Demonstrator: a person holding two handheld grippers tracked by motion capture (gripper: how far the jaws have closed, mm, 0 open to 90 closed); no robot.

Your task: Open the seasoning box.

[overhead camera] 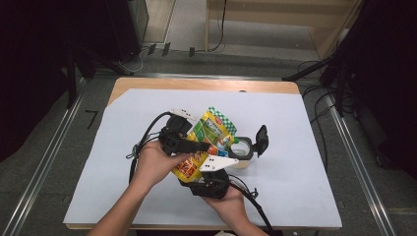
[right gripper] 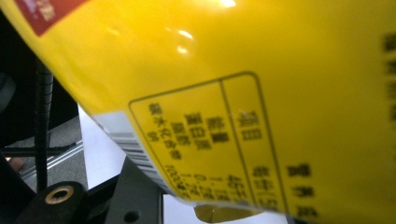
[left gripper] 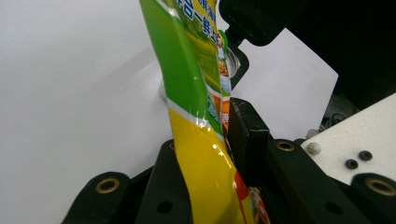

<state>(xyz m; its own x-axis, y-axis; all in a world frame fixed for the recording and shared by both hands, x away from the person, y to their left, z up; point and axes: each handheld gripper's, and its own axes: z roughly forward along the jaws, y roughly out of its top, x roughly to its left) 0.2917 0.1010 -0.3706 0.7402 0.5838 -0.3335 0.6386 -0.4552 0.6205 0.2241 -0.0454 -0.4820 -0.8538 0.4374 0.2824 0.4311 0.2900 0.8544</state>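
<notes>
Holding a snack pouch (overhead camera: 209, 140) over the white sheet (overhead camera: 123, 147).
The left gripper (overhead camera: 204, 146) pinches the pouch's middle; the right gripper (overhead camera: 216, 169) sits under its yellow end, grip unclear. A clear container (overhead camera: 241, 147) stands just beside the pouch.

- Snack pouch (left gripper: 196, 107): glossy plastic film, green and yellow print, bright glare spots, slightly creased.
- Left gripper (overhead camera: 189, 142): matt black plastic, brass-coloured inserts at screw holes.
- Right gripper (overhead camera: 216, 174): top plate matt pale grey.
- Bench (overhead camera: 206, 84): wood at far edge, covered with matt white paper sheet (overhead camera: 295, 147).
</notes>
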